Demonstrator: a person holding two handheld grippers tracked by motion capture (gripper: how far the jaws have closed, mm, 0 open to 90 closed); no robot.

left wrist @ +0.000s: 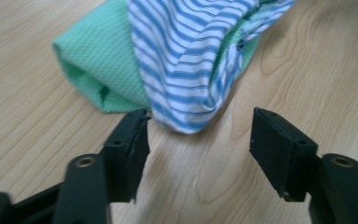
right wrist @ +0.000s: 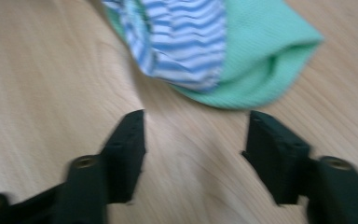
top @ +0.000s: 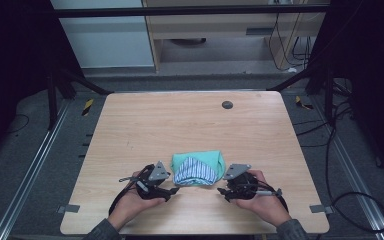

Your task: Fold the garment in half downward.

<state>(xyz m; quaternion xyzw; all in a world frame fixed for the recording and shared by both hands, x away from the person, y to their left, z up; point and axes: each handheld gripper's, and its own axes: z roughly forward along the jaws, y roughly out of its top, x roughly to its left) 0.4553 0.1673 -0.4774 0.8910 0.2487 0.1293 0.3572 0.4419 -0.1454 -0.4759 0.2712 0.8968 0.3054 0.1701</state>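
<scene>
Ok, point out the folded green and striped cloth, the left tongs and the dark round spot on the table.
folded cloth (top: 198, 168), high view, on its striped middle.
left tongs (left wrist: 199, 135), left gripper view, midway between the open tips.
dark round spot (top: 227, 104), high view, on its centre.

The cloth is mint green with a fine dotted weave; its inner side is white with blue stripes. The counter is pale wood grain with one dark round spot. Both grippers' jaws are black.
</scene>
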